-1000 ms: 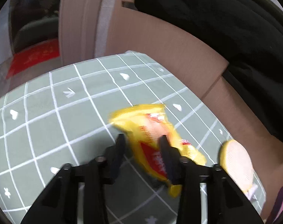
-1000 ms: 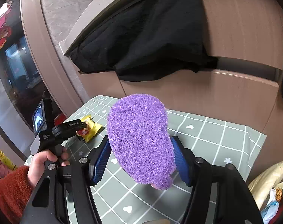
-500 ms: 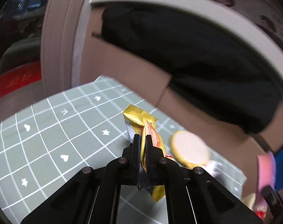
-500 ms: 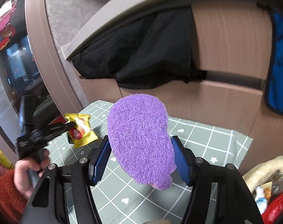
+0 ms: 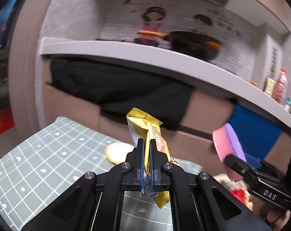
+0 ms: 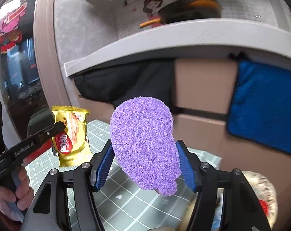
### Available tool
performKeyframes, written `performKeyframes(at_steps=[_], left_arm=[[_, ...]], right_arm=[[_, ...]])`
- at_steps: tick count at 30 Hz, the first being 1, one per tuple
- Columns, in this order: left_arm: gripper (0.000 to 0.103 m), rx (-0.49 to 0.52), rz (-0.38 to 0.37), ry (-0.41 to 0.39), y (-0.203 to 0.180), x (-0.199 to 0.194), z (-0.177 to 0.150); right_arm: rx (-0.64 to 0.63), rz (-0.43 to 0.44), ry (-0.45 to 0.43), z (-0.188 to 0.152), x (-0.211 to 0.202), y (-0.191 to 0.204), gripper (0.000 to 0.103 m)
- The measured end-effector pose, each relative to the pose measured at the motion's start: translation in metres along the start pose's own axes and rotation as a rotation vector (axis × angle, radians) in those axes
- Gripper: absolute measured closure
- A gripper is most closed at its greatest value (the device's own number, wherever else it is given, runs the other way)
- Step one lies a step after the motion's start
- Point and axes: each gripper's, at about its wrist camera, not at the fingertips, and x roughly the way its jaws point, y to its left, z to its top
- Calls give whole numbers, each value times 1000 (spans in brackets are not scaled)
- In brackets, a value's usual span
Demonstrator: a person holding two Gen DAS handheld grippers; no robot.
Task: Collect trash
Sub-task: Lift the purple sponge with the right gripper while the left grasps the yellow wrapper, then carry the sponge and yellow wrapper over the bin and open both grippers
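Observation:
A yellow snack wrapper (image 5: pixel 143 123) with red print hangs in the air above the table, pinched between the blue pads of my left gripper (image 5: pixel 147 144), which is shut on it. The right wrist view shows the same wrapper (image 6: pixel 72 134) at the left, with the left gripper (image 6: pixel 59 127) and the hand (image 6: pixel 12 190) holding it. My right gripper (image 6: pixel 145 165) is shut on a purple scrubbing sponge (image 6: pixel 143 146) that stands upright between its pads. From the left wrist view that sponge (image 5: pixel 228 150) shows a pink back and sits to the right of the wrapper.
A green checked tablecloth (image 5: pixel 49 154) covers the table, with a round pale yellow disc (image 5: pixel 116 152) lying on it. A beige bag (image 6: pixel 260 192) holding scraps sits low at the right. Behind are brown cabinet fronts, a black cloth (image 5: pixel 116 84), a blue towel (image 6: pixel 264 111) and a counter with a black pan (image 5: pixel 193 44).
My left gripper closed on the yellow wrapper, lifted it off the table and swung it right towards the sponge. The right gripper rose with the sponge still in it.

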Motion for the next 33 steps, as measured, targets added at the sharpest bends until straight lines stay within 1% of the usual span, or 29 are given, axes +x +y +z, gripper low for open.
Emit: performKeyframes(at_steps=[4, 5, 10, 13, 17, 23, 30, 33], left_arm=[[98, 41, -83, -13, -40, -15, -6], [98, 55, -109, -15, -55, -20, -9], [98, 111, -196, -1, -104, -28, -20], [98, 152, -245, 11, -132, -28, -29], [98, 189, -298, 40, -158, -22, -44], [98, 191, -312, 117, -174, -1, -61], [98, 175, -308, 177, -174, 17, -77], [98, 170, -323, 196, -172, 22, -82]], right_arm=[[8, -59, -34, 2, -40, -21, 42], [10, -73, -41, 3, -49, -26, 42], [39, -151, -69, -4, -95, -57, 42], [57, -193, -77, -9, -116, -74, 42], [94, -233, -85, -17, -132, -97, 42], [119, -259, -68, -29, -136, -120, 42], [153, -262, -43, -41, -131, -135, 42], [168, -259, -30, -47, -127, -140, 42]])
